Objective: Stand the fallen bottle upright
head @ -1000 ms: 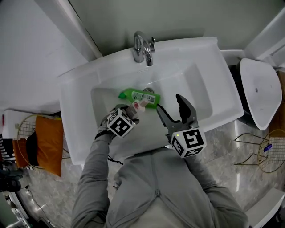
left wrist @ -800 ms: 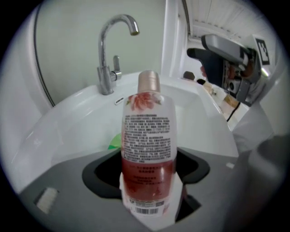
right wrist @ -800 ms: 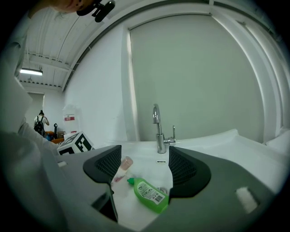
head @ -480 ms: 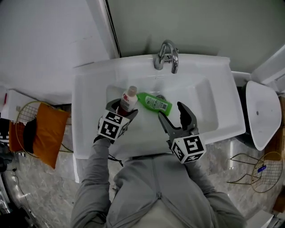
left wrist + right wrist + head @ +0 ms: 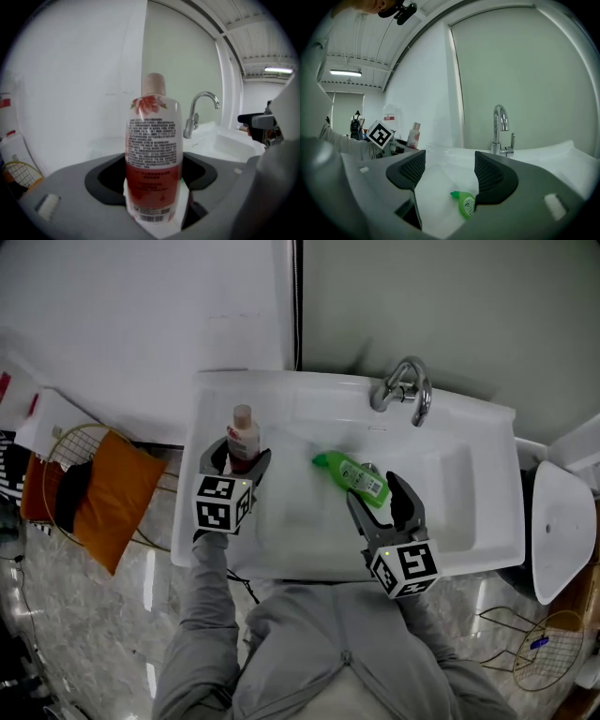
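Bottle [image 5: 242, 433], pink-capped, stands upright in head view, clamped by the left gripper [image 5: 235, 459] at the sink [image 5: 281, 390]'s left rim. A green bottle [image 5: 354, 476] lies in the basin before the right gripper [image 5: 377, 491], whose jaws are parted and empty.

Left gripper view: flower picture, dense unreadable print, barcode.

Right gripper view: the green bottle lies beyond the pads.

Red bottle [image 5: 242, 435] upright at sink [image 5: 281, 395] left edge; green bottle [image 5: 352, 476] lying inside.
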Available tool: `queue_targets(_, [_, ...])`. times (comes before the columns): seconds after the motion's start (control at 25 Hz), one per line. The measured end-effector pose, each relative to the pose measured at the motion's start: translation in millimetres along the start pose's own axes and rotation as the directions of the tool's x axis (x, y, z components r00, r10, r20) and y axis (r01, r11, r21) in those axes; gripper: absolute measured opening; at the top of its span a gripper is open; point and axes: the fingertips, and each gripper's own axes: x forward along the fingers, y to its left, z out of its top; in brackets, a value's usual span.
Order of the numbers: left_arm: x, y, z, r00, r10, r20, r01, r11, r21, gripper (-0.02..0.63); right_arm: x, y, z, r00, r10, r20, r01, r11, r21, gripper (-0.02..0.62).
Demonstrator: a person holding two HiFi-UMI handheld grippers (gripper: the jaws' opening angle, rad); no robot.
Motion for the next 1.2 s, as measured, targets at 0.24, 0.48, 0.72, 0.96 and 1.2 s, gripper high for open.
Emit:
queue_targets(0.24, [-18, 59, 10, 0.981, 0.164, 0.106, -0.155, 0.984, -0.086, 0.394, 15, 14, 3, 1.000, 0.024, -0.018, -0.024, 0.999, -0.026, 0.328])
queue_targets(0.48, [-21, 99, 3, 0.948, 0.275, 0.163, -0.244, 0.952, -0.186, 0.394, 25, 20, 1, 0.999, 0.031, -0.039, -0.033, 0.998, -0.047, 0.328])
queue_targets(0.72, [-12, 116, -12, 0.927, 0.335, 0.167, -0.294, 0.929, -0.226, 0.394, 32, 22, -2, 0.997, 0.029, -0.071, -0.034, 0.997, -0.069, 0.328])
queue_targets(0.96, [0, 115, -19, 0.927, 0.339, 0.162, -0.305, 0.930, -0.203, 0.394, 36, 23, -5, 0.996, 0.026, -0.088, -0.033, 0.996, -0.079, 0.328])
queue_targets(1.2, [1, 107, -17, 0.920, 0.340, 0.194, -0.318, 0.938, -0.135, 0.396, 37, 26, -7, 0.995, 0.026, -0.092, -0.033, 0.996, -0.078, 0.328])
